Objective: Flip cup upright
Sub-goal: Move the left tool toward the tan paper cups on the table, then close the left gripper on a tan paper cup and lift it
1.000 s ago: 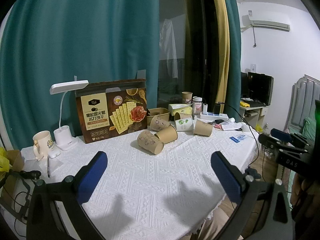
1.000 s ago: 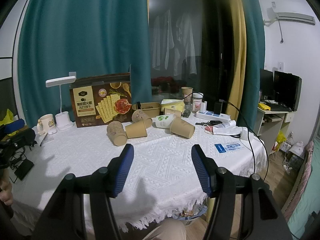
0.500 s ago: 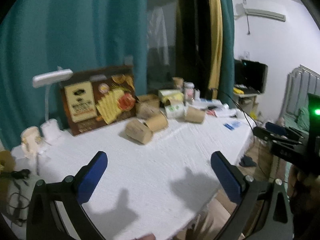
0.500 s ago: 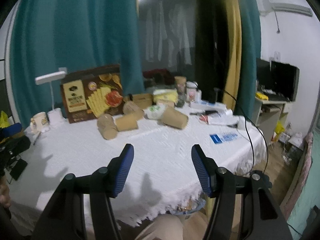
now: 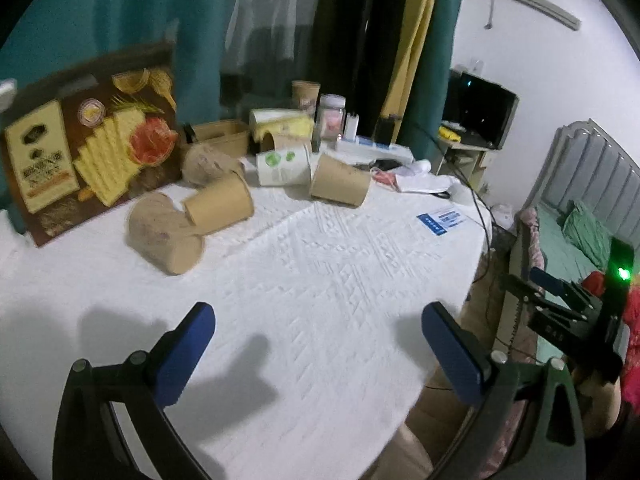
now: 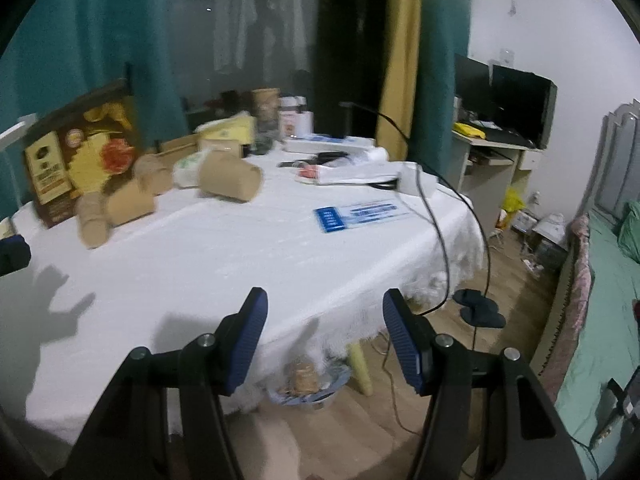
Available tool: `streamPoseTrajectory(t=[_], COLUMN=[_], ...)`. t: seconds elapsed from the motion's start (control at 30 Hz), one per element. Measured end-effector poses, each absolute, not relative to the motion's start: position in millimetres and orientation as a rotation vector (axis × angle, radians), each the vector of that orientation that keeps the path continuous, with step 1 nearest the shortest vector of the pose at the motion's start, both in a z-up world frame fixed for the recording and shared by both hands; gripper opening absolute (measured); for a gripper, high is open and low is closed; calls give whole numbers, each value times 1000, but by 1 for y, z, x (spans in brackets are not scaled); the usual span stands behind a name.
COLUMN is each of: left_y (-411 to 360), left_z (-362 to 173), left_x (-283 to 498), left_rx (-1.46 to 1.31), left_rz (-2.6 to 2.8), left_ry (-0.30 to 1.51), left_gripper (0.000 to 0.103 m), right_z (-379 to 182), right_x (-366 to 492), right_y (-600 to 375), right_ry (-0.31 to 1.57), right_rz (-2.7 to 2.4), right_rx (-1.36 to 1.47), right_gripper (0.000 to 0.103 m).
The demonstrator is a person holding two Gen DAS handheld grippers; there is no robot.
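Note:
Several brown paper cups lie on their sides on the white tablecloth (image 5: 320, 280): one at the front left (image 5: 164, 236), one behind it (image 5: 220, 204), one further right (image 5: 340, 180). A white cup with green print (image 5: 284, 162) lies between them. My left gripper (image 5: 318, 316) hovers over the cloth in front of the cups, open wide and empty. My right gripper (image 6: 326, 298) hangs over the table's near edge, its blue pads apart with nothing between them; the cups (image 6: 230, 178) lie far to its upper left.
A cracker box (image 5: 88, 140) stands behind the cups, with an upright cup (image 5: 306, 92), a jar and boxes at the back. A blue card (image 6: 360, 214) and a black cable (image 6: 440, 220) lie on the right side. Beyond the edge are a desk and a bed.
Both views have dropped toward the table and swung right, so the cups look larger and sit further left. The pictures are blurred by motion. Neither gripper's jaws have changed.

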State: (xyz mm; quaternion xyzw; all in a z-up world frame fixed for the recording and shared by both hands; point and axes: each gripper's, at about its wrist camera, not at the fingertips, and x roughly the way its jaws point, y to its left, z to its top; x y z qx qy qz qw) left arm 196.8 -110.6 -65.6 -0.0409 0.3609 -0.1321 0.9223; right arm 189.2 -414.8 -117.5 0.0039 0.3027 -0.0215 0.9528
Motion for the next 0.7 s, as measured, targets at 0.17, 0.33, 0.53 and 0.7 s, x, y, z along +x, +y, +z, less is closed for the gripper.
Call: streamPoseTrajectory(t=[0.17,0.33,0.53,0.7], left_y=[-132,-155,-180,-188], left_z=[-79,-90,-105,-113], left_x=[264,326,388,430], left_rx=[-204,-317,-421,-520], left_rz=[-273,-292,-252,-167], left_ry=[844,933,972,959], left_gripper=[103,103,99,92], right_z=[-118,-113,-117,-125], right_x=[233,268,301,321], right_y=[-440,-459,-470,-480], right_ry=[605,588,605,625], right_rz=[-62,-70,-53,-47], right_rx=[27,78,90,122], right_gripper=[57,57,57,57])
